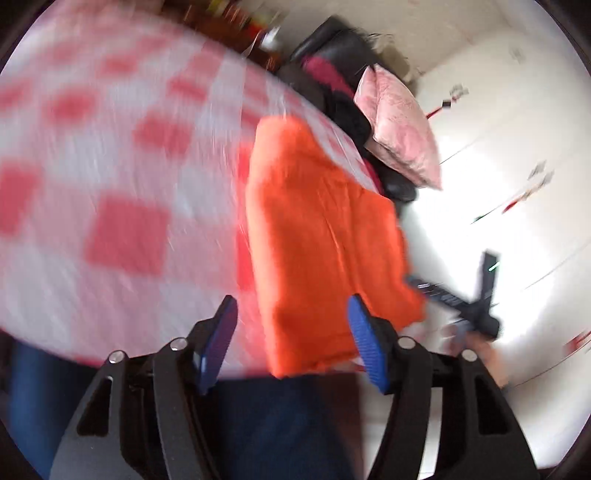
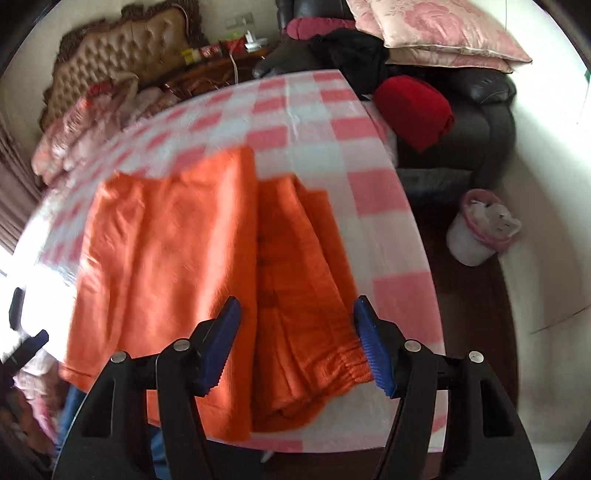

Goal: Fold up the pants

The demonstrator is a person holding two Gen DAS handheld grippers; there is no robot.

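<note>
Lying folded on the checked table (image 2: 369, 184), orange pants (image 2: 207, 258) sit beneath both wide, empty hand-held grippers (image 2: 297, 343).

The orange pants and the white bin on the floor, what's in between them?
In the right wrist view, only bare checkered tablecloth, then dark floor, lie between the orange pants and the white bin.

Bright orange pants (image 2: 207, 258) are lying on a pink-and-white checked tabletop (image 2: 384, 206); blue-padded black tongs (image 2: 295, 343) are framing them, a pink floral pillow (image 2: 436, 33) showing behind.
</note>
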